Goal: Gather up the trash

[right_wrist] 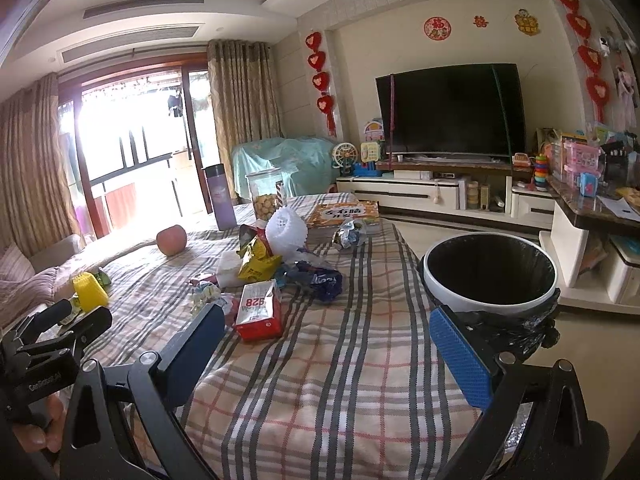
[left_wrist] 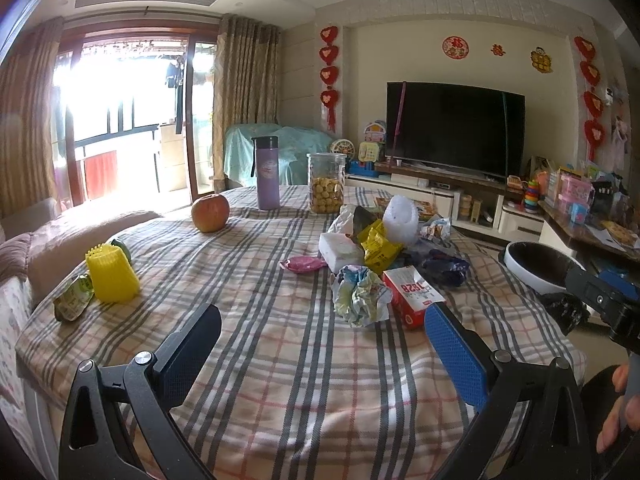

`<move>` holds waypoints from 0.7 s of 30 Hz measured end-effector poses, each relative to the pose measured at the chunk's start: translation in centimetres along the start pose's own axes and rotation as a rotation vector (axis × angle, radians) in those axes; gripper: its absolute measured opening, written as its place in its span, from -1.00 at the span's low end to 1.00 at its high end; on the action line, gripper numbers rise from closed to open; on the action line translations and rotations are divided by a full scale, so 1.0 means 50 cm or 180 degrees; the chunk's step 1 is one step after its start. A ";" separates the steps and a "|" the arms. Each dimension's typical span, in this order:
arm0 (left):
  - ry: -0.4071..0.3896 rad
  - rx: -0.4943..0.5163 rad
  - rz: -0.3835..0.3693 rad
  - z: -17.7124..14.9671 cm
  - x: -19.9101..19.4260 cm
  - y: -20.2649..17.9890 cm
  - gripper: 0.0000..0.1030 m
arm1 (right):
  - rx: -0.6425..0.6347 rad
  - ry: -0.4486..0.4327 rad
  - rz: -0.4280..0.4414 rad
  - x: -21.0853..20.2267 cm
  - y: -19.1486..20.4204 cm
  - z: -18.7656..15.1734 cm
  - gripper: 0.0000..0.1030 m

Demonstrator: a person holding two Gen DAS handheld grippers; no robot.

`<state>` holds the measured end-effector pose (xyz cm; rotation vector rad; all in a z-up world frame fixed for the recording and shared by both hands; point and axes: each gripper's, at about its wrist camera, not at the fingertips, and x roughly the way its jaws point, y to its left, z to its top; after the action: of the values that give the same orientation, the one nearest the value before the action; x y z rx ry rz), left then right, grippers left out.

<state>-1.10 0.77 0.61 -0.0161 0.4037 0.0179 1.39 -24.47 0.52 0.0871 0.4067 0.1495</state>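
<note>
A pile of trash lies on the plaid-covered table (left_wrist: 280,360): a red and white carton (left_wrist: 412,296), a crumpled paper wad (left_wrist: 360,294), a yellow snack bag (left_wrist: 378,246), a white foam net (left_wrist: 400,220), a pink wrapper (left_wrist: 302,264) and a dark blue bag (left_wrist: 444,268). The carton also shows in the right wrist view (right_wrist: 259,310). A white bin with a black liner (right_wrist: 490,276) stands off the table's right edge. My left gripper (left_wrist: 320,328) is open and empty above the cloth, short of the pile. My right gripper (right_wrist: 326,332) is open and empty, between carton and bin.
An apple (left_wrist: 210,213), a purple flask (left_wrist: 267,172), a cookie jar (left_wrist: 326,182), a yellow cup (left_wrist: 112,274) and a small green packet (left_wrist: 72,304) stand on the table. A book (right_wrist: 344,212) lies at the far end. A sofa (left_wrist: 24,264) lies left.
</note>
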 end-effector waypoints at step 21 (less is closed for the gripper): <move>0.0001 -0.0029 -0.0025 0.002 -0.001 0.004 0.99 | 0.0008 -0.0016 0.0049 0.001 0.010 0.003 1.00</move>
<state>-1.13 0.95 0.72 -0.0266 0.4040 0.0119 1.41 -24.00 0.69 0.0929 0.4013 0.1640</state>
